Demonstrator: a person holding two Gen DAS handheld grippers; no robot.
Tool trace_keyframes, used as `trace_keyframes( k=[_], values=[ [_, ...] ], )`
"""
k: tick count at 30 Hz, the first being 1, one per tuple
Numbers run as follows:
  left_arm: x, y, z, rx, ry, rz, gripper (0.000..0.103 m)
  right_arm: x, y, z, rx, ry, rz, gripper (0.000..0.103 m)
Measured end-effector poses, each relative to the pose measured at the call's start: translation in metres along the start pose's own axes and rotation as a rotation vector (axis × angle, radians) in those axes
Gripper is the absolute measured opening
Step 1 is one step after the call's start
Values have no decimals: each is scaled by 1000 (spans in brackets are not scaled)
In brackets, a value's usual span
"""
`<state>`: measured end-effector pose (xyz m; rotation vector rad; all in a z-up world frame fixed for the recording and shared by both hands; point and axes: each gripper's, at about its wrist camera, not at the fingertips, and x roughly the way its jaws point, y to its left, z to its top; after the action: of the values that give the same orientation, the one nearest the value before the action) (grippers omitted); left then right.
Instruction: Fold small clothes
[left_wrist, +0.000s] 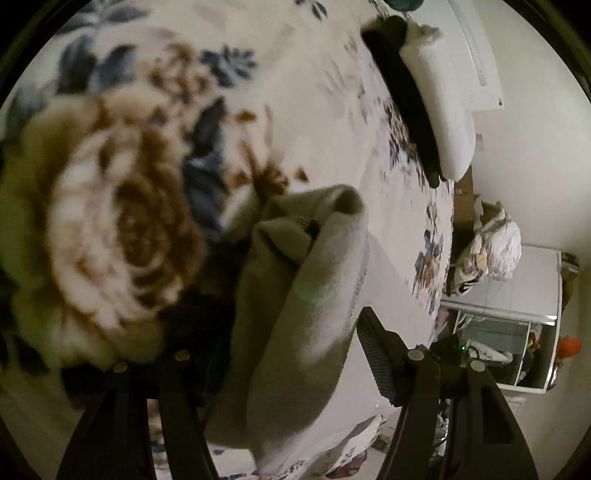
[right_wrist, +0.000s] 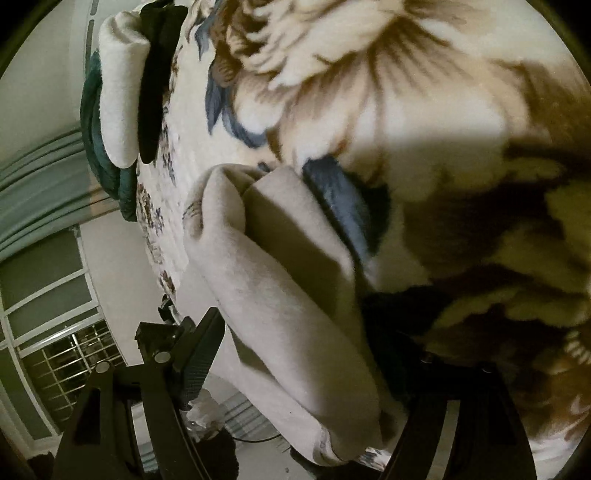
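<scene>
Beige fleece garment (left_wrist: 314, 295), loosely bunched, lay on floral plush blanket (left_wrist: 110, 206) covering the bed, btwn both tools. Left tool (left_wrist: 280, 350) spread, garment in the gap, pads not pressing. Right tool (right_wrist: 314, 332) spread too, cloth btwn fingers, no pinch. Folded white and black clothes (right_wrist: 129, 96) sat well apart at bed's far edge.

Dim, motion-blurred fisheye views; dark shadows, black vignetted corners.

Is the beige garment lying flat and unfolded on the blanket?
No, the beige garment lies folded over itself on the floral blanket.
</scene>
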<state>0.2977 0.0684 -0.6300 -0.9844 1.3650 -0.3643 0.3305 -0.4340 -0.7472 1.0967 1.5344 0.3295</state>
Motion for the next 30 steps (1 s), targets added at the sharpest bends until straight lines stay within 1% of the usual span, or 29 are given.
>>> trace_keyframes(
  k=[1,2,3,4,5,6,8,13,16,20,22,24,26,30],
  values=[
    [1,-1,-1,-1,-7,3,62,1,0,0,-3,-1,3,78],
    [-1,-3,-2,2,-27,7,59,2,3,0,-9,-4,1,61],
    [-4,-5,-3,12,-45,10,50,3,5,0,-18,-10,-11,49],
    [-5,-10,-3,30,-57,17,24,4,7,-1,-25,-17,-24,33],
    [-8,-16,-4,55,-64,34,21,5,12,-1,-33,-31,-43,24],
    [-10,-21,-4,74,-77,48,20,4,15,-2,-40,-40,-48,20],
    [-17,-33,-6,111,-94,70,18,0,22,-5,-53,-60,-47,17],
    [-31,-64,0,162,-106,103,17,-18,56,-14,-84,-106,-61,15],
    [-45,-88,16,202,-124,106,17,-33,84,-14,-109,-131,-57,15],
    [-64,-128,49,238,-156,94,17,-64,136,-5,-157,-183,-38,15],
    [-71,-153,72,259,-175,89,17,-75,165,7,-180,-211,-37,15],
    [-75,-182,98,296,-202,88,18,-84,198,27,-201,-235,-26,15],
    [-76,-211,126,345,-231,105,18,-91,229,54,-230,-265,-21,15],
    [-67,-265,186,458,-312,177,18,-93,281,117,-280,-312,-10,15]
  ],
)
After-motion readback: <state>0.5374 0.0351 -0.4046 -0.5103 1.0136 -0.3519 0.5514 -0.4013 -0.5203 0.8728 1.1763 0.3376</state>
